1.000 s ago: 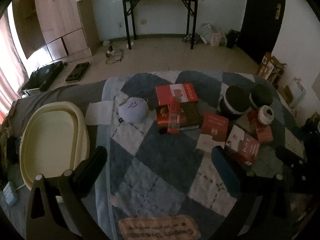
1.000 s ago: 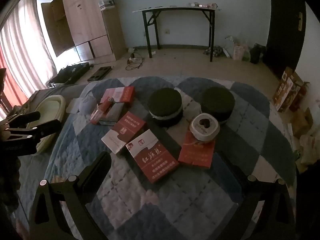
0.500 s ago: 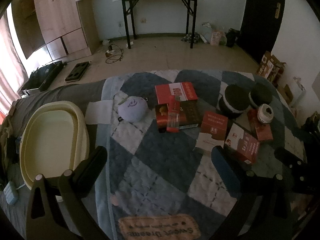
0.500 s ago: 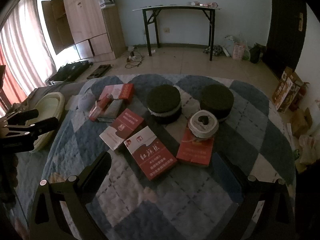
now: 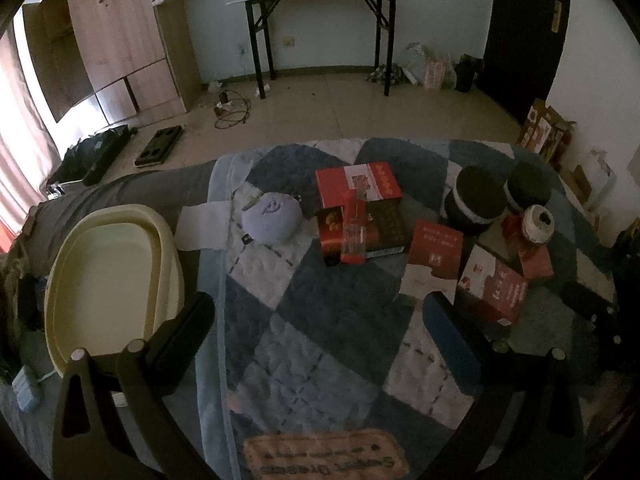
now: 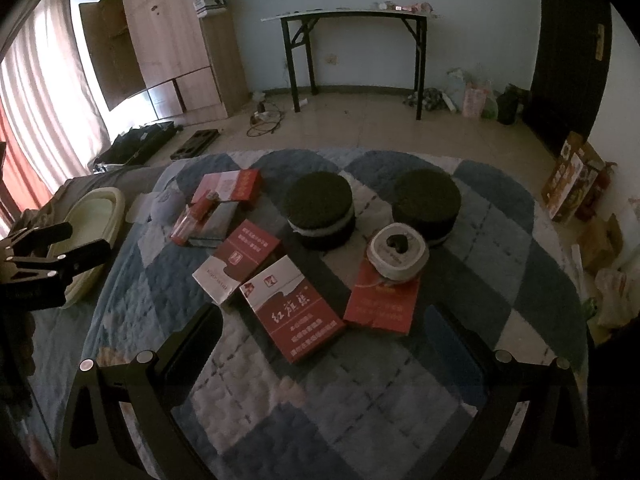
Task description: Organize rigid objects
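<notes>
A cream oval plastic basin (image 5: 112, 276) is seen at the left edge of the quilt (image 5: 320, 320), and nothing is visible inside it. The quilt, a soft padded fabric in blue and white diamonds with stitched lines, carries all the rigid things.

The left gripper (image 5: 320, 312) is held with its jaws spread wide and nothing between them, above bare quilt near the basin. The right gripper (image 6: 324, 332) is likewise spread wide and empty, above the near edge of a red and white carton (image 6: 294, 308) printed with white characters.

A second red and white carton (image 6: 236, 258) lies touching it on the left. A flat red box (image 6: 382, 304) lies to the right, with a squat white round tub (image 6: 396, 254) resting on its far end. Behind are two dark round cushion-like discs (image 6: 320, 208) (image 6: 426, 202), each with a pale band around its side. Farther left, a red box (image 5: 358, 184) and a dark box (image 5: 376, 228) lie together with a slim red and clear tube (image 5: 354, 228) across them; the print cannot be read. A pale lilac plush ball (image 5: 272, 220) lies beside them.

The right edge of the left wrist view is dark, and the things there cannot be made out.
</notes>
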A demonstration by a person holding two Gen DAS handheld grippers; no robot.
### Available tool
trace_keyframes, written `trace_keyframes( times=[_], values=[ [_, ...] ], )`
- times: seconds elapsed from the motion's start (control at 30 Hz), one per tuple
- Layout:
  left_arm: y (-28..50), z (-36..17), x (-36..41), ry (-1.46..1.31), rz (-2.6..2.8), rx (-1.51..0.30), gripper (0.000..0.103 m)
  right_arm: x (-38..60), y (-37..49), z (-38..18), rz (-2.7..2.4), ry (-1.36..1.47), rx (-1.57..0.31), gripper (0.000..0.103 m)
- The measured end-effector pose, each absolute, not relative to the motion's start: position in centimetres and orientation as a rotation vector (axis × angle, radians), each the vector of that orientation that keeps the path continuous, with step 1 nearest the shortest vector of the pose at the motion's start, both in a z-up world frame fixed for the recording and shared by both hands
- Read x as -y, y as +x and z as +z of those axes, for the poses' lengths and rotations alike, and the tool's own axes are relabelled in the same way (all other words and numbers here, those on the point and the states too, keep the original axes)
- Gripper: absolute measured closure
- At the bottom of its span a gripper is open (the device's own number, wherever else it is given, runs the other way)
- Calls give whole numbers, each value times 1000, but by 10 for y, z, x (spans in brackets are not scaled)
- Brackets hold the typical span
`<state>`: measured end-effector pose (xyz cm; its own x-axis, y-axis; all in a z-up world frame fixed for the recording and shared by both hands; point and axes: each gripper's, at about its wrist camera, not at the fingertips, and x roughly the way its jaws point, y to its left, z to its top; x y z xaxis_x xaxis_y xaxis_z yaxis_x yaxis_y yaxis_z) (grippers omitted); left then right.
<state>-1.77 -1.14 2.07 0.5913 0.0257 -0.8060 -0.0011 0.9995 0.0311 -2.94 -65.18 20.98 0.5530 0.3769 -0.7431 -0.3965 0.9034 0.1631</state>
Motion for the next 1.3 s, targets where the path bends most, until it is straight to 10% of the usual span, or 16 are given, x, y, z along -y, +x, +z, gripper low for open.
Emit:
trace_keyframes(
  times=[1.3],
  values=[
    [-15, -16, -14, 4, 6, -1044, 0, 657, -22, 197, 459, 26, -874, 0]
  ],
)
